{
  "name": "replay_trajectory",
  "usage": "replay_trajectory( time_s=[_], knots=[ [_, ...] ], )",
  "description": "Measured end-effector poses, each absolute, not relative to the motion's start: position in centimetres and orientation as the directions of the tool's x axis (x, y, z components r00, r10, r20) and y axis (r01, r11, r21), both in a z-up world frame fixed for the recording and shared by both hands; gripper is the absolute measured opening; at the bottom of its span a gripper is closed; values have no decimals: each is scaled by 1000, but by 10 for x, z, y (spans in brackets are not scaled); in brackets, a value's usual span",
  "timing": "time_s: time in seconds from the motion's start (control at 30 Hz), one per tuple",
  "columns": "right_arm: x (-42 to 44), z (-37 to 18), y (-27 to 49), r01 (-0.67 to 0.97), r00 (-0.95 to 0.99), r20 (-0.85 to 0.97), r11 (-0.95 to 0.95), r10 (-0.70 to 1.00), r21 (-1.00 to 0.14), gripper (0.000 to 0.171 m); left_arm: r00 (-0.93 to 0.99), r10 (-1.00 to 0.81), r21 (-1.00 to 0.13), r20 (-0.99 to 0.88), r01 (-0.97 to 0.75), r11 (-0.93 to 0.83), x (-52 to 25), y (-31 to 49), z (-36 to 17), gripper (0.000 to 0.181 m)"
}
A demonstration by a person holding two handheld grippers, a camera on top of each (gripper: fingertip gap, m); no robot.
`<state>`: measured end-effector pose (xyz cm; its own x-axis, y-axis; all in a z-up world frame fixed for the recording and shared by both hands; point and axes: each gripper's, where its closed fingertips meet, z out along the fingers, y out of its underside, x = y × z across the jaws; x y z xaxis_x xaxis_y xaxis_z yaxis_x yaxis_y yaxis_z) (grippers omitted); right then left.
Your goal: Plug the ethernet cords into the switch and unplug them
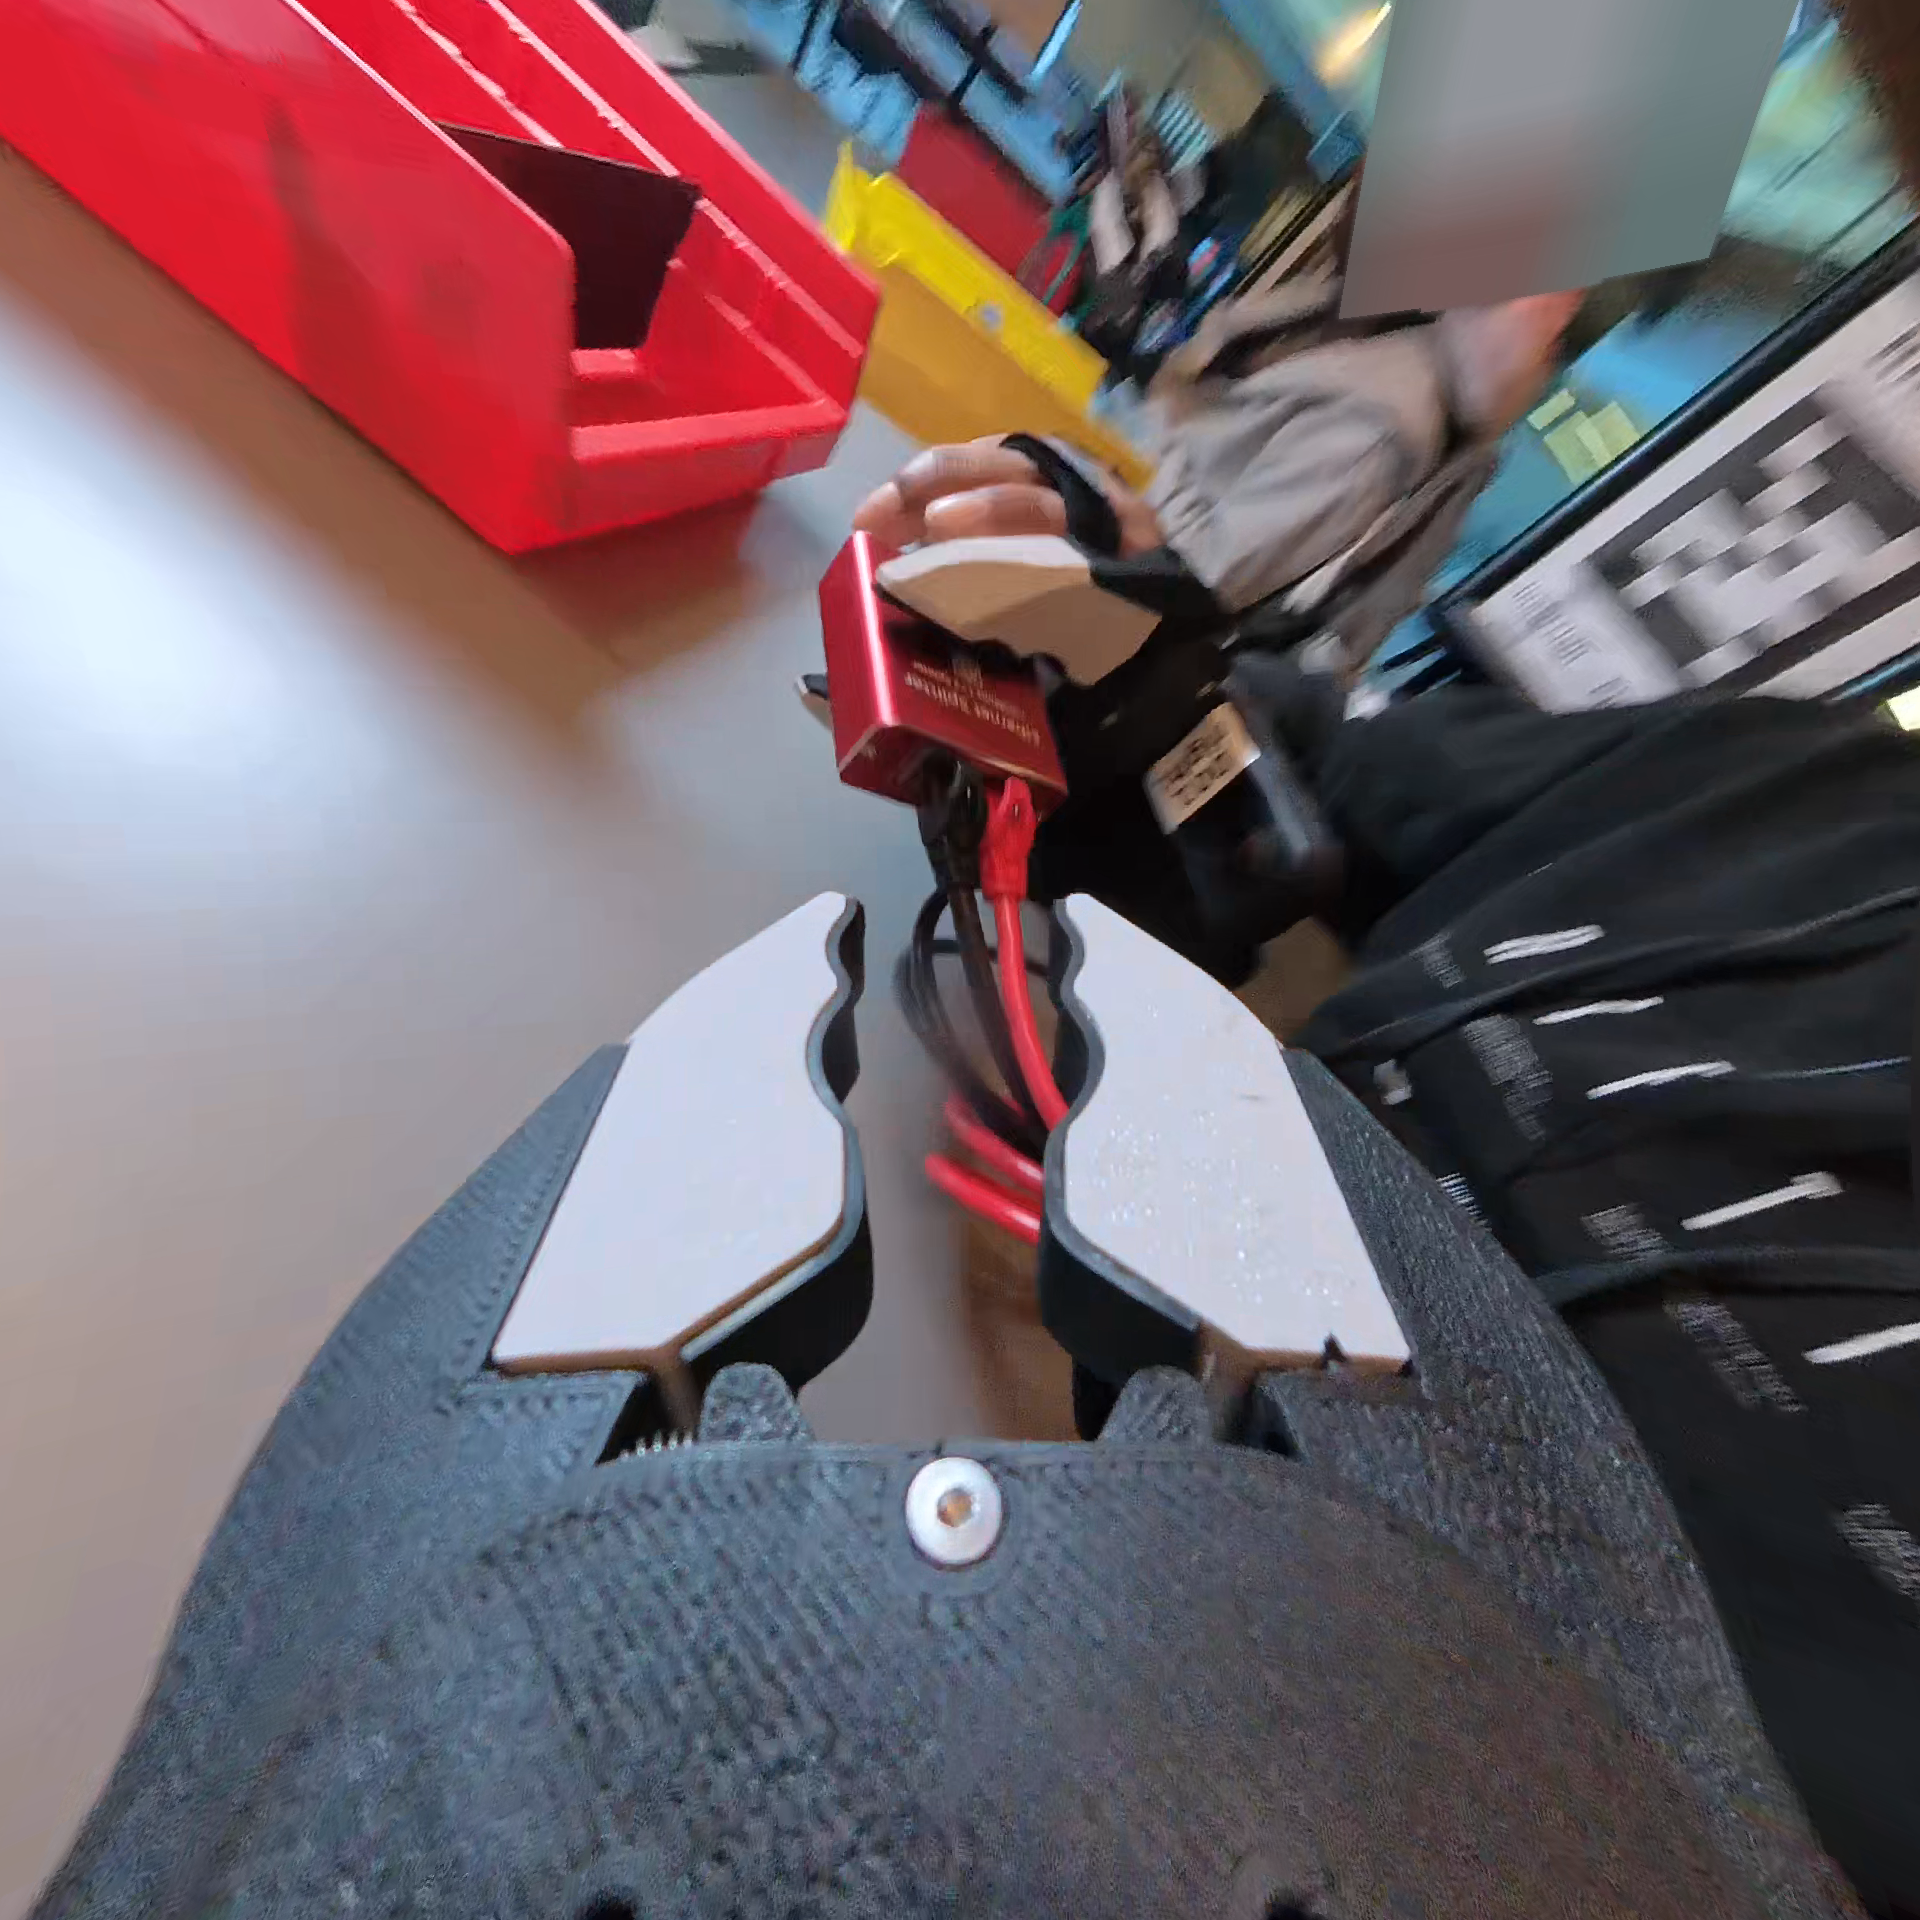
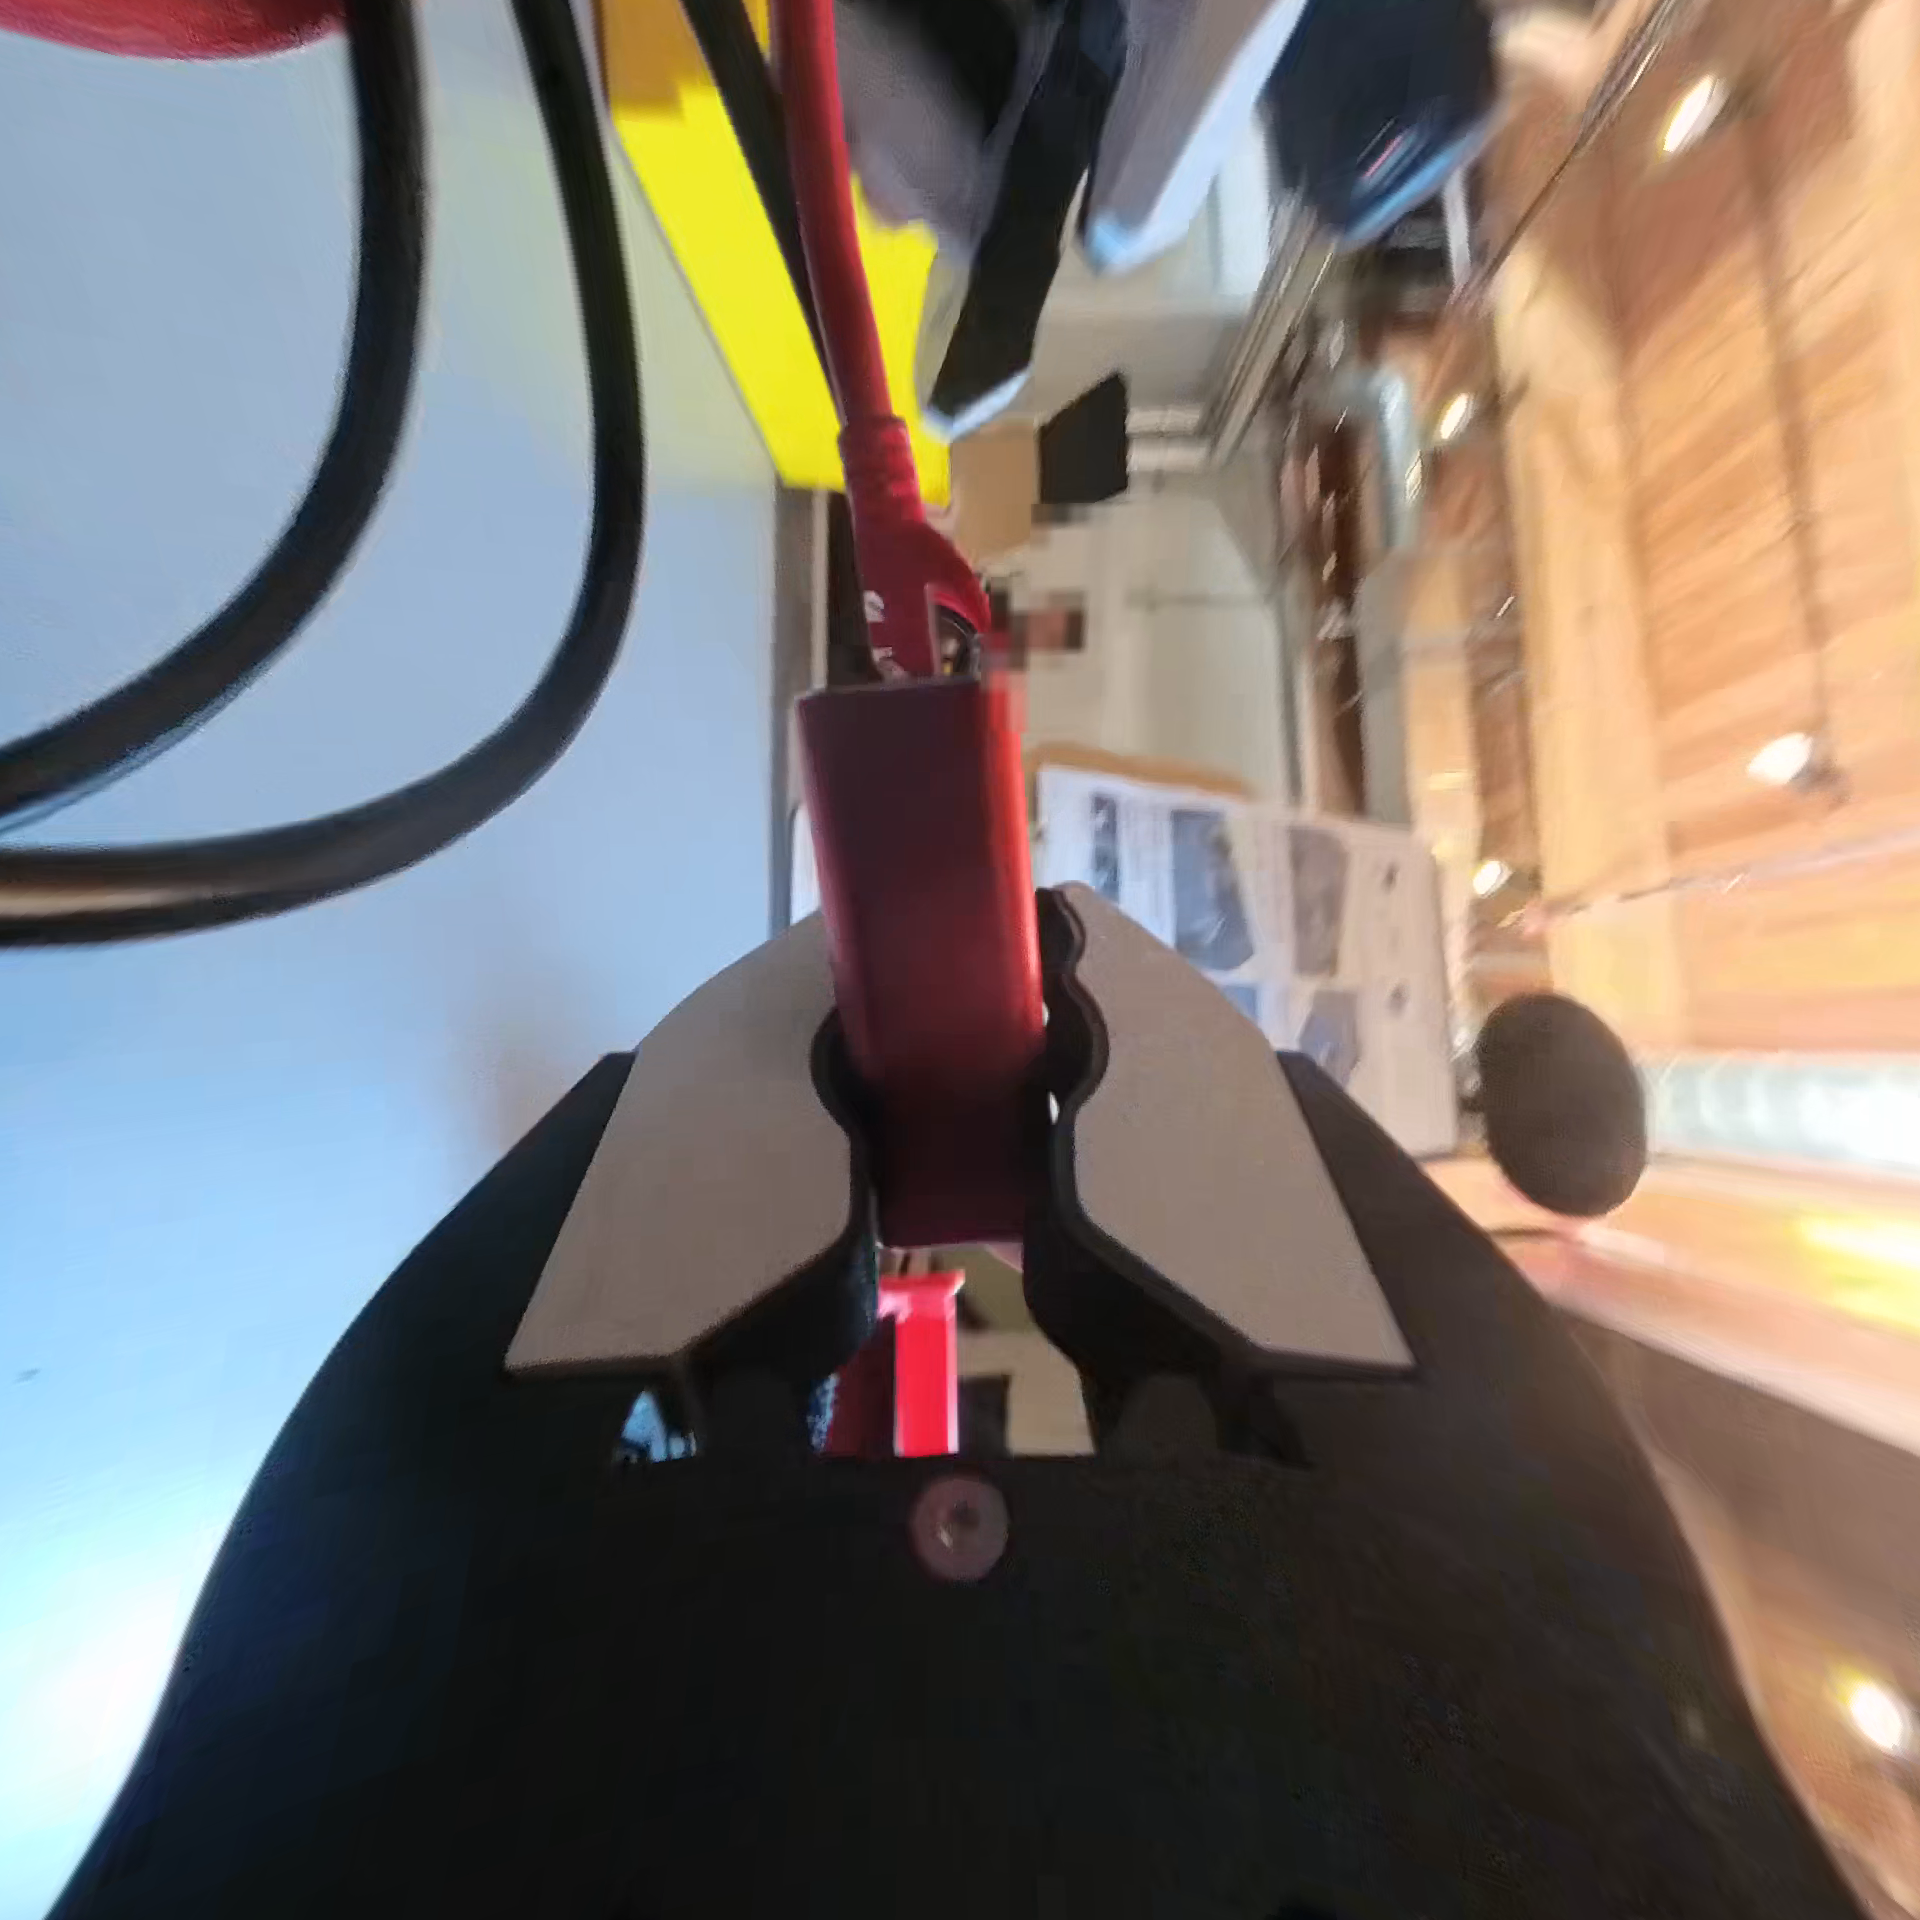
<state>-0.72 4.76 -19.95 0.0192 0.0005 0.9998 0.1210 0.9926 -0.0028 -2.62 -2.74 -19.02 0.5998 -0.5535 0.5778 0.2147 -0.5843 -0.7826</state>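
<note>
Our right claw (image 2: 940, 1049) pinches the red switch (image 2: 920, 935) by its body, lifted off the counter (image 1: 260, 883), with a red ethernet cord (image 2: 883, 488) and a black ethernet cord (image 1: 951, 894) plugged into its far end. Our left claw (image 1: 956, 935) sits spread, both cords running between its fingers untouched. Beyond, a red bin (image 1: 416, 260) and a yellow bin (image 1: 956, 322) rest on the counter.

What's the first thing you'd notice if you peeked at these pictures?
The little red switch stands out first: it is held up above the table, clamped in the right gripper, with a red cord and a black cord plugged into its near end. Next, the left gripper sits just below the switch, jaws parted around the two cords. Behind, a big red bin rests on the pale table.
</note>
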Motion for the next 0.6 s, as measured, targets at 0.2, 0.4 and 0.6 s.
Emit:
replay_trajectory(
  time_s=[0.2,0.4,0.6],
  knots=[
    [-24,-175,19,-28,37,991,991,-126,127,30,243,-625,-670,742,313,-673,10,-31,-182,24],
    [-36,-164,20,15,28,996,996,-88,88,34,317,-621,-697,717,345,-628,-1,-32,-182,22],
    [-51,-157,12,0,58,993,995,-103,103,36,327,-618,-699,715,358,-618,8,-33,-184,28]
  ],
)
